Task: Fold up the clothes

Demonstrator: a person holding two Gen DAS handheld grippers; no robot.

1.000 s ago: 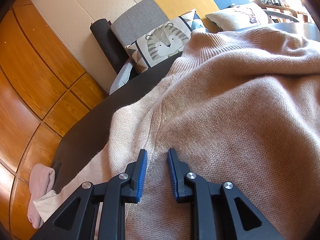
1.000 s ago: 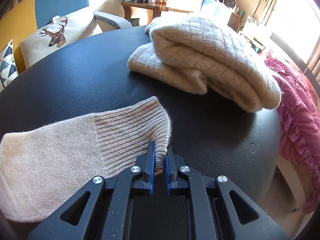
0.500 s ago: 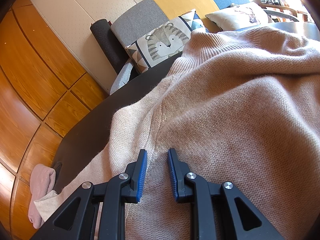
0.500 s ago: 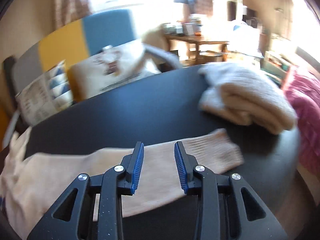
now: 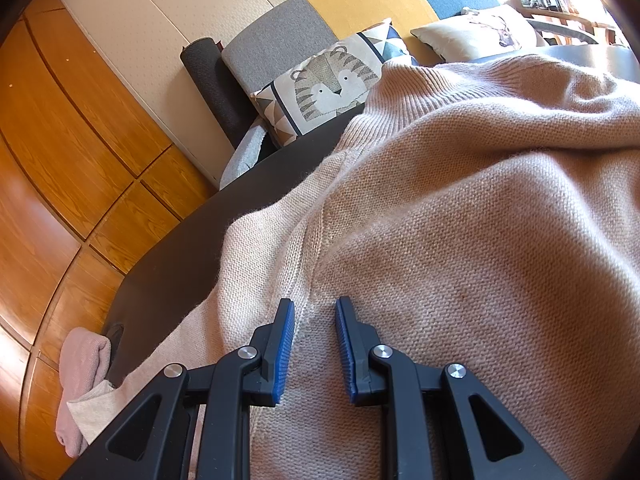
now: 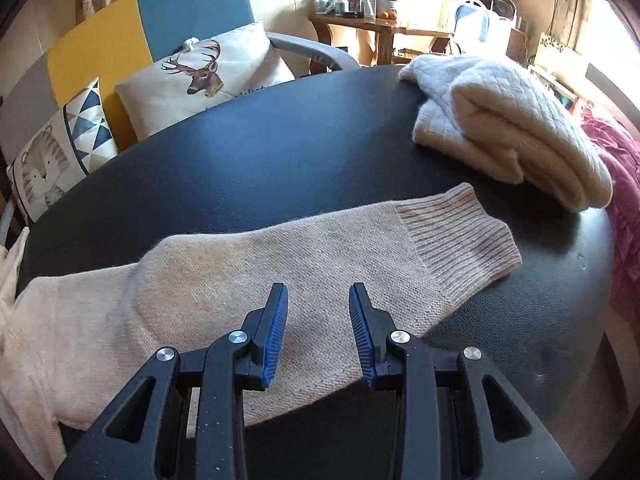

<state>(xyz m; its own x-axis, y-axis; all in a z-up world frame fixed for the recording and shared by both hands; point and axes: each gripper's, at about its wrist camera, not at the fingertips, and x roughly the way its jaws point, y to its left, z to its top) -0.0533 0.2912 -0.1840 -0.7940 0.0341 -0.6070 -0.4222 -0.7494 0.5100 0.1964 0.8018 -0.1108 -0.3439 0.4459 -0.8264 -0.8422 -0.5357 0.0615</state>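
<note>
A beige knit sweater (image 5: 460,220) lies spread over the black round table (image 5: 180,264). My left gripper (image 5: 314,302) rests low over its shoulder seam, jaws apart, with flat fabric showing between the blue pads. In the right wrist view the sweater's sleeve (image 6: 280,272) lies flat across the table (image 6: 280,152), its ribbed cuff (image 6: 460,236) pointing right. My right gripper (image 6: 318,287) stands open above the middle of the sleeve, and nothing is pinched in it.
A folded cream sweater (image 6: 508,128) sits at the table's far right, with a pink ruffled garment (image 6: 624,200) beyond the edge. A pink cloth (image 5: 80,376) hangs off the near-left edge. A sofa with a tiger cushion (image 5: 328,84) and a deer cushion (image 6: 208,76) stands behind.
My right gripper let go of the ribbed cuff, opened, and drew back along the sleeve toward its middle. The left gripper and the sweater body stayed still.
</note>
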